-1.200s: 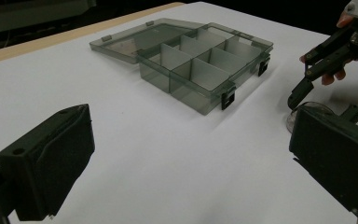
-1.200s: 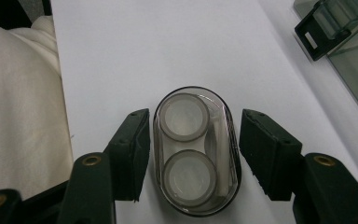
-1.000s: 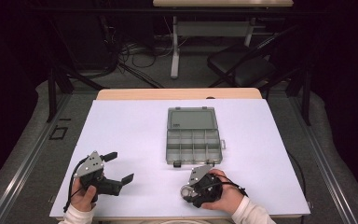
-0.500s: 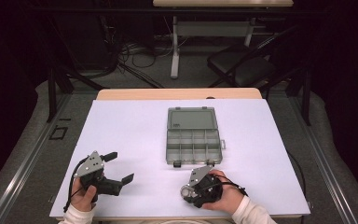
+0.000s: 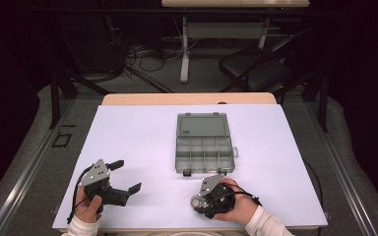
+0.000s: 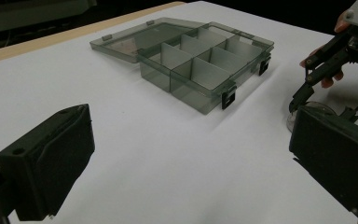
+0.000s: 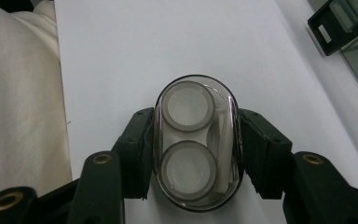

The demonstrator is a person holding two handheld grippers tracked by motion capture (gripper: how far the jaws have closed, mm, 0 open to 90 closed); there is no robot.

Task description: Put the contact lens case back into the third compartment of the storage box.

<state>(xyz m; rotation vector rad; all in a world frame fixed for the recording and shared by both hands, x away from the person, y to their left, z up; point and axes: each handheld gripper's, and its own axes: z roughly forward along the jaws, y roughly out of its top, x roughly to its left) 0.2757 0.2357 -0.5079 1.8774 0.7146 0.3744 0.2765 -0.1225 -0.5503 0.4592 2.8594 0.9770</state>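
A clear oval case (image 7: 195, 140) with two round white caps lies on the white table top, and my right gripper (image 7: 195, 149) is shut on its sides, pointing down at the table. From above, that gripper (image 5: 204, 199) is at the front of the table, just below the open grey compartment box (image 5: 204, 142). The box lid lies flat behind the tray and its compartments look empty. My left gripper (image 5: 127, 176) is open at the front left with nothing between its black jaws. The left gripper view looks across at the box (image 6: 200, 58), the case (image 6: 310, 114) and the right gripper (image 6: 328, 60).
A white sheet (image 5: 142, 137) covers the table, with a wooden edge (image 5: 187, 99) at the back. A chair (image 5: 256, 69) and a table frame stand on the dark floor beyond. A pale sleeve (image 7: 23, 102) lies beside the case.
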